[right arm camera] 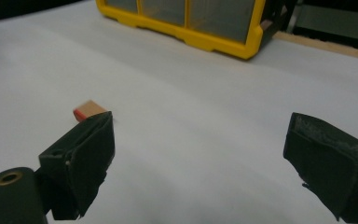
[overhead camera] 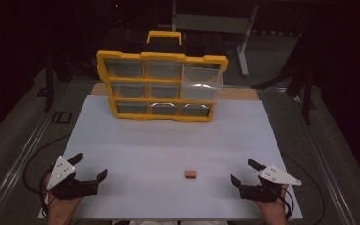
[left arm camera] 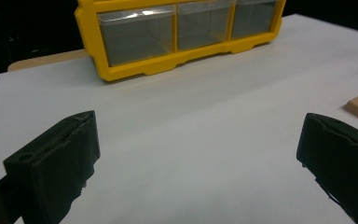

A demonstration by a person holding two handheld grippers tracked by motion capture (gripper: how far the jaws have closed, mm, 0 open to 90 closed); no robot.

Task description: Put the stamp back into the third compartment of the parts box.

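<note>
High view: small block (overhead camera: 191,174) lies crosswise between wide-open, empty left gripper (overhead camera: 92,166) and right gripper (overhead camera: 244,171).

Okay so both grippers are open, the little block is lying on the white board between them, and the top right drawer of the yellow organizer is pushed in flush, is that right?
Not quite. In the high view, the top right drawer of the yellow organizer is pulled out toward the person, not flush. The rest holds: the left gripper and right gripper both have their jaws apart, and the small block lies on the white board between them.
</note>
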